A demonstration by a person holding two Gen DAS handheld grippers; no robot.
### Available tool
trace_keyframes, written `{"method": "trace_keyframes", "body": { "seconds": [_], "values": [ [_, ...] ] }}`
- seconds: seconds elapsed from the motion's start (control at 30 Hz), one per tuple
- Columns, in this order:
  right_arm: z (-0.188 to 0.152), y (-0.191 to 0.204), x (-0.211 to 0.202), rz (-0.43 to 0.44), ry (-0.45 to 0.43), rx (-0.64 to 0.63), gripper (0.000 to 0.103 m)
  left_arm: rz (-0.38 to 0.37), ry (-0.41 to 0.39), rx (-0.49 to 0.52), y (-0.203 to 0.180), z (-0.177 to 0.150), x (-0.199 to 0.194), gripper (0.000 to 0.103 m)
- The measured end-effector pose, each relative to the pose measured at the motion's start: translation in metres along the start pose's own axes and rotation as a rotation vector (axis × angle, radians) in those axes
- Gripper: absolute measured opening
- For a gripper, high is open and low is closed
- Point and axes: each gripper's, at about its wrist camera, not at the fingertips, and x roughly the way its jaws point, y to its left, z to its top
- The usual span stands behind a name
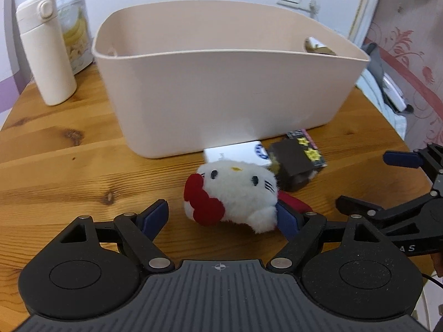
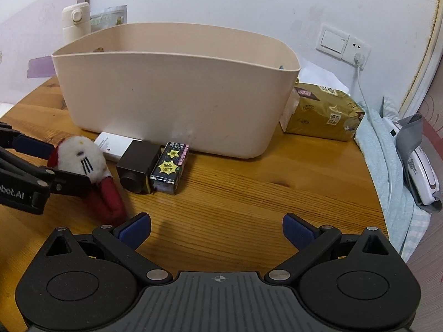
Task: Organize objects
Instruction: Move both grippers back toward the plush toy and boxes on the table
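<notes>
A white plush cat with a red bow [image 1: 232, 193] lies on the wooden table [image 1: 69, 166] in front of a beige plastic bin [image 1: 221, 88]. My left gripper [image 1: 221, 218] is open, its blue pads on either side of the plush, the right pad touching it. In the right wrist view the plush [image 2: 80, 157] sits between the left gripper's fingers [image 2: 36, 146]. Behind it lie a white card box [image 1: 241, 152], a dark brown box [image 1: 293, 166] and a black starred packet [image 1: 307, 146]. My right gripper [image 2: 216, 229] is open and empty over bare table.
A cream flask [image 1: 47, 52] and a snack pouch [image 1: 77, 33] stand at the back left. A gold tissue pack [image 2: 324, 110] lies right of the bin [image 2: 177, 96]. The table's right edge meets a blue cloth [image 2: 387, 166] with a white device [image 2: 418, 163].
</notes>
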Motion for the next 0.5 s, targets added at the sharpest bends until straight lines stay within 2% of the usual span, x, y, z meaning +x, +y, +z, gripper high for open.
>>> {"method": "trace_keyframes", "body": {
  "seconds": [0.5],
  "values": [
    [0.010,0.011,0.023,0.006,0.002,-0.015,0.103,0.008,-0.011,-0.061,0.025,0.010,0.010,0.083]
  ]
}}
